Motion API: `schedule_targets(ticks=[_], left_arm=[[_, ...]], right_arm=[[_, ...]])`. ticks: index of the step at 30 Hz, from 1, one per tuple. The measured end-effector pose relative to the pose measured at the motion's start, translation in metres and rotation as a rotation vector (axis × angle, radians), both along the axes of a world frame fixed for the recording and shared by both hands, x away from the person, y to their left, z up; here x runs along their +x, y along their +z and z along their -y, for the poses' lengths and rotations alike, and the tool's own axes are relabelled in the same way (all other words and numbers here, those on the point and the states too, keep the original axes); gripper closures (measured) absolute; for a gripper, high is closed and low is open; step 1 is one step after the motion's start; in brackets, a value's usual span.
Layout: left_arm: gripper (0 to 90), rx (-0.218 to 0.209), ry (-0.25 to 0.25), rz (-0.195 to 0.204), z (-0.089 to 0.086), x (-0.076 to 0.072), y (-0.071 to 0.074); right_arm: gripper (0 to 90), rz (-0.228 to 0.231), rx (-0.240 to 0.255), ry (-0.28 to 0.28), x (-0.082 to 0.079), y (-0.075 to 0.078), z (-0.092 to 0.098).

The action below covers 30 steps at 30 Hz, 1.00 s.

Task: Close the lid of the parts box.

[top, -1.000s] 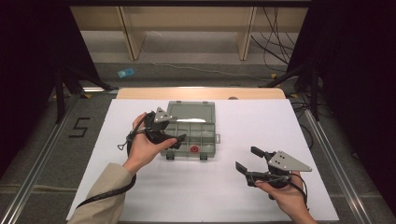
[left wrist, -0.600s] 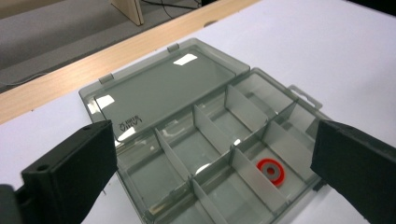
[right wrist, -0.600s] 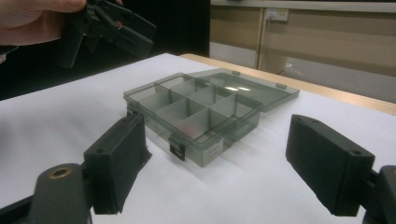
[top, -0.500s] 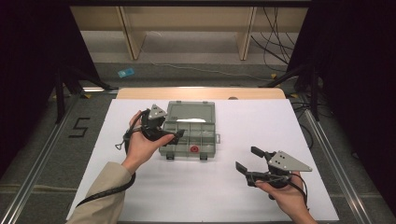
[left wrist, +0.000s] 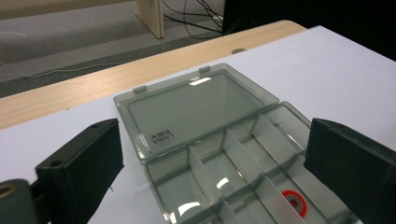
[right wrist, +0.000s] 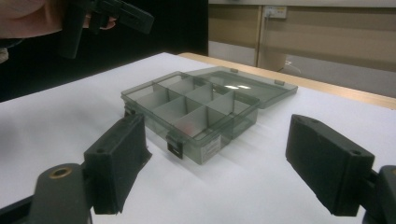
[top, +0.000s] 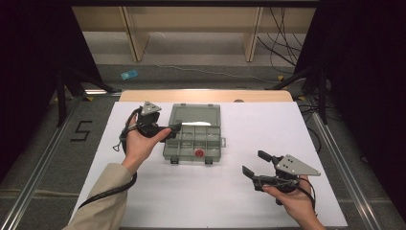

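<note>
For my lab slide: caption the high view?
Open divided organizer box on a white table; left gripper open at its left edge, right gripper open nearby.

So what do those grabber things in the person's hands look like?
Both are black. The left gripper and the right gripper each have two blocky black jaws and a grey three-cornered plate on top. A black cable trails from the left one along a beige sleeve.

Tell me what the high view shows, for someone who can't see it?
An open grey compartment box lies on a white table, with a red ring inside. The open left gripper hovers at its left edge; the open right gripper waits apart.
</note>
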State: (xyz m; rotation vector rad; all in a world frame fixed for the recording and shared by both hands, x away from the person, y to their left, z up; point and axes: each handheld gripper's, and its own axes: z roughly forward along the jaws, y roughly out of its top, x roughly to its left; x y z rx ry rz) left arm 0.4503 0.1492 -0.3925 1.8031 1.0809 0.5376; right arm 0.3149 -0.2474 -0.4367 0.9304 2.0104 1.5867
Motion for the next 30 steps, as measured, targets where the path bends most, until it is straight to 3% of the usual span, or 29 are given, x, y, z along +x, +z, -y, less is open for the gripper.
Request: schedule_targets(ticks=[8, 9, 12, 14, 16, 17, 18, 19, 24, 26, 30], left_arm=[[7.1, -0.018, 0.049, -0.013, -0.013, 0.007, -0.004], [7.8, -0.013, 0.046, -0.008, -0.015, 0.007, -0.004], [9.4, -0.025, 0.058, -0.013, -0.015, 0.008, -0.006], [10.2, -0.016, 0.065, -0.023, -0.017, 0.009, -0.007], [11.1, -0.001, 0.051, -0.026, -0.018, 0.012, -0.008], [11.9, -0.019, 0.066, -0.035, -0.016, 0.012, -0.008], [12.4, -0.017, 0.066, -0.037, -0.016, 0.014, -0.009], [12.9, -0.005, 0.064, -0.044, -0.016, 0.017, -0.010], [15.5, -0.020, 0.086, -0.076, -0.013, 0.035, -0.015], [16.2, -0.013, 0.097, -0.095, -0.010, 0.043, -0.017], [19.1, 0.068, 0.093, -0.146, -0.004, 0.064, -0.024]], right_arm=[[21.3, 0.015, 0.016, 0.008, 0.002, -0.001, 0.000], [21.3, 0.011, -0.006, -0.006, 0.000, 0.000, 0.001], [21.3, 0.009, -0.016, 0.000, -0.001, 0.001, 0.000], [21.3, 0.020, 0.003, 0.005, 0.000, 0.000, -0.002], [21.3, 0.015, -0.015, -0.001, -0.001, 0.001, -0.001], [21.3, 0.009, -0.023, -0.003, -0.001, 0.001, -0.001], [21.3, 0.016, 0.003, 0.007, 0.000, 0.000, -0.003], [21.3, 0.009, -0.026, 0.001, -0.001, 0.002, -0.001], [21.3, 0.004, -0.018, 0.005, 0.000, 0.001, -0.002], [21.3, 0.005, -0.016, 0.003, 0.000, 0.001, -0.002], [21.3, 0.016, 0.002, 0.000, 0.000, 0.000, -0.002]])
